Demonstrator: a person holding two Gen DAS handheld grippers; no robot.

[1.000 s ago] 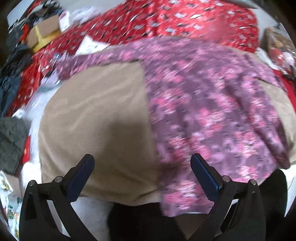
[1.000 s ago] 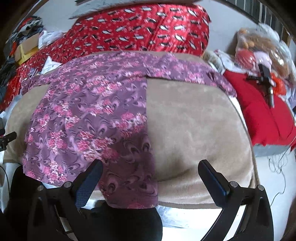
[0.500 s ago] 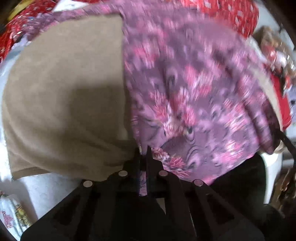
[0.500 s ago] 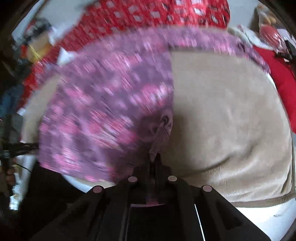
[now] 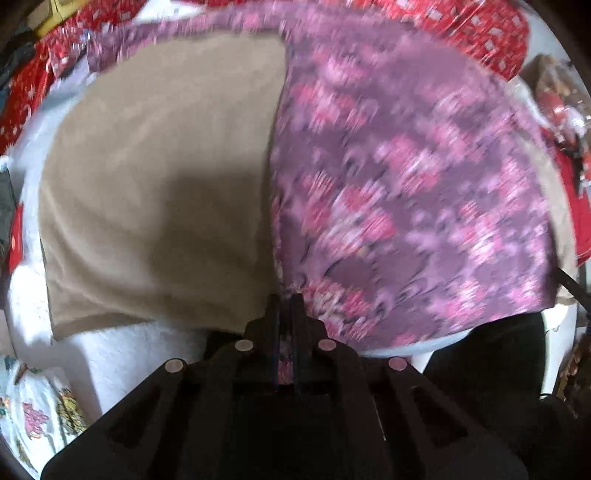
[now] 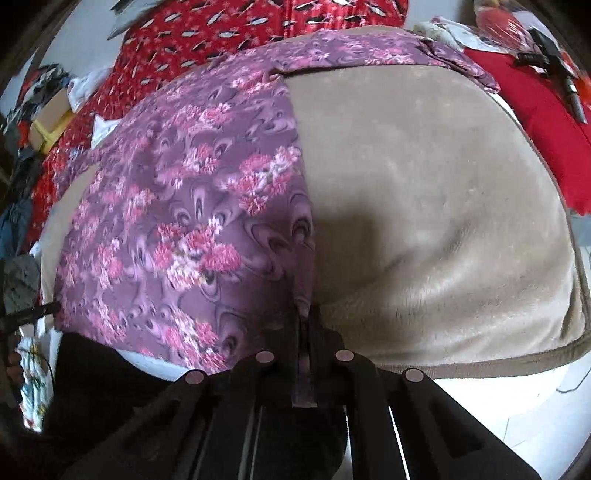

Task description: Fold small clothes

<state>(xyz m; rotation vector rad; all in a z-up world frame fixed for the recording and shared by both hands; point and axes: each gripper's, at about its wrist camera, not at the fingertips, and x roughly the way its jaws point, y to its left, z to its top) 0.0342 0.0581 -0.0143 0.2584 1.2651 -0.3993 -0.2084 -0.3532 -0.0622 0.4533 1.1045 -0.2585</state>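
— So, left gripper [image 5: 285, 301]: clenched or released?

— Clenched, on the near left corner of the purple floral garment [image 5: 406, 192], with a strip of the print pinched between the two black fingers [image 5: 274, 314].

— And the right gripper [image 6: 303, 314]?

— Clenched too, on the near right corner of that garment [image 6: 192, 221], with cloth pressed between its fingers [image 6: 317, 325].

— Where did the garment lie?

— Spread flat down the middle of the tan fleece blanket [image 6: 424, 221], hem hanging over the near edge, sleeves stretched along the far edge toward both far corners.

— Anything else on the blanket?

— Only bare tan pile [image 5: 159, 177] to either side of the garment, with a shadow close to each gripper.

— Around it?

— Red patterned bedspread [image 6: 229, 33] beyond the far edge. Plain red cushion [image 6: 532, 125] past the right edge, with a black tool [image 6: 554, 70] lying on it. Yellow-and-cardboard box [image 6: 48, 122] and heaped dark clothes past the far left corner. Left view badly blurred.
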